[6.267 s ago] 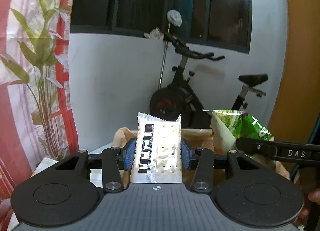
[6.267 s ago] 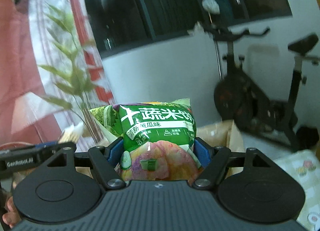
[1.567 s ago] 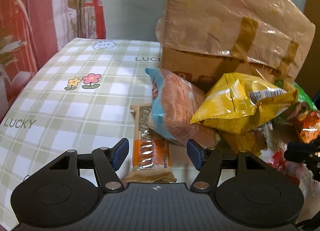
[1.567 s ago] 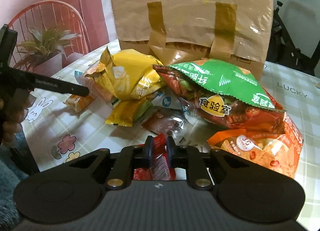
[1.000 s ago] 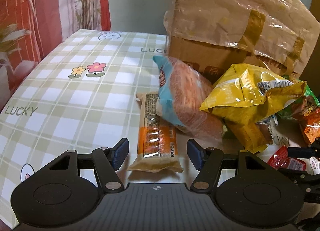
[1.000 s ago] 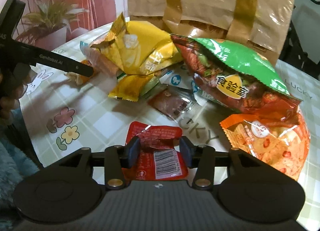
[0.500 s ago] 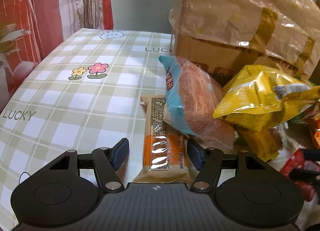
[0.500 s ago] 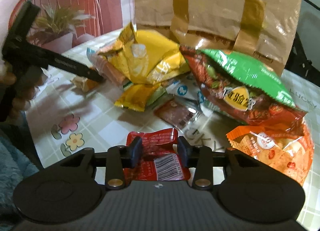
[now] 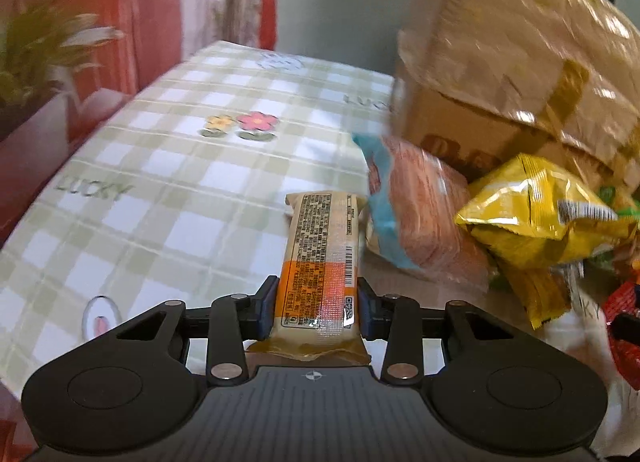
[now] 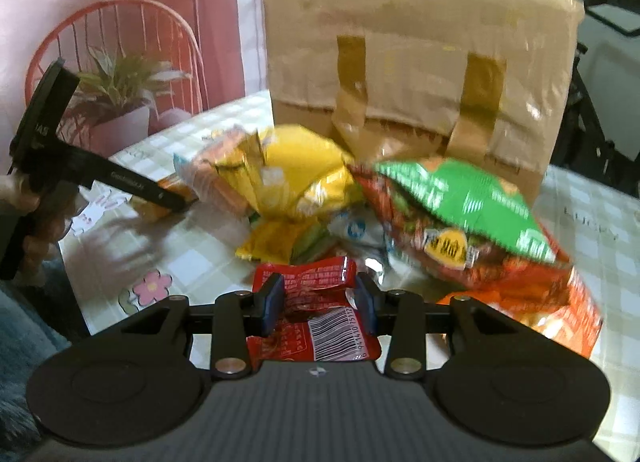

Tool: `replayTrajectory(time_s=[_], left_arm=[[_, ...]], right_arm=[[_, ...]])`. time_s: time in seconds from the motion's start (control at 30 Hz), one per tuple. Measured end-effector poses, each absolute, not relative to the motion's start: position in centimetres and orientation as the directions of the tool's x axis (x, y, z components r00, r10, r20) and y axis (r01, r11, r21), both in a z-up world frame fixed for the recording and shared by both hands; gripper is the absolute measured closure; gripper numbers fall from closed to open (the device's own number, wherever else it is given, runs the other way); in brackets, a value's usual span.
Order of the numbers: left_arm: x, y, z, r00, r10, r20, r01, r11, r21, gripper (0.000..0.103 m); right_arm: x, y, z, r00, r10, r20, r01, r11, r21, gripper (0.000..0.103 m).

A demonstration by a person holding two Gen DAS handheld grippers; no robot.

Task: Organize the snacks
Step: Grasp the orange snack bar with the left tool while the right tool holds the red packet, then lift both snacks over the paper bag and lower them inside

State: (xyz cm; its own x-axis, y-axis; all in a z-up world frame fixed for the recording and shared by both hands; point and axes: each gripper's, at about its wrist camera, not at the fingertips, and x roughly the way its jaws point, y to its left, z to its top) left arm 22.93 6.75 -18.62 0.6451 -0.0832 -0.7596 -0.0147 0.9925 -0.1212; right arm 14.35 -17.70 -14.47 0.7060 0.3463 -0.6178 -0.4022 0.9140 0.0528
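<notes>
While the left gripper is clamping the orange biscuit bar and the right gripper is pinching the red sachet, both are lifting off the tablecloth; raise straight up, clearing the snack pile.

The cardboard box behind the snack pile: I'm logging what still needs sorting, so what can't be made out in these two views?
- Cardboard box: its interior is hidden by its own front wall in both views.
- Green bag: print motion-blurred, right wrist view.
- Snacks under the yellow bag: covered by it.
- Red packet: near end hidden by the right tool.
- Orange bar: near end hidden by the left tool.
</notes>
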Motion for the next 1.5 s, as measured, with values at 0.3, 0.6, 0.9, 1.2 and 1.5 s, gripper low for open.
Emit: replayTrajectory(time_s=[0.3,0.6,0.9,1.2,1.5], left_arm=[[21.5,7.4,-14.3,0.753,-0.031,-0.657,-0.043,0.995,-0.095,0.062],[22.1,5.0,-9.0,0.845,-0.098,-0.526,0.054,0.994,-0.100,0.062],[24.2,1.3,-3.8,0.897,-0.205,-0.391,0.175,0.978,-0.111,0.062],[29.7,-3.3,-0.9,0.886,-0.319,-0.336,0.297,0.948,-0.117,0.062],[38.1,-6.3,-3.0,0.819,-0.314,-0.479,0.275,0.949,-0.153,0.062]], right_arm=[[14.3,-18.0,-10.8,0.776,0.398,-0.489,-0.433,0.900,0.047,0.062],[14.8,-18.4,-6.8,0.828,0.418,-0.374,-0.444,0.896,0.020,0.062],[17.8,-19.8,-2.0,0.883,0.392,-0.259,-0.409,0.912,-0.014,0.062],[22.9,-20.7,1.3,0.919,0.345,-0.190,-0.368,0.925,-0.098,0.062],[31.5,-23.5,0.1,0.918,0.220,-0.331,-0.219,0.975,0.041,0.062]])
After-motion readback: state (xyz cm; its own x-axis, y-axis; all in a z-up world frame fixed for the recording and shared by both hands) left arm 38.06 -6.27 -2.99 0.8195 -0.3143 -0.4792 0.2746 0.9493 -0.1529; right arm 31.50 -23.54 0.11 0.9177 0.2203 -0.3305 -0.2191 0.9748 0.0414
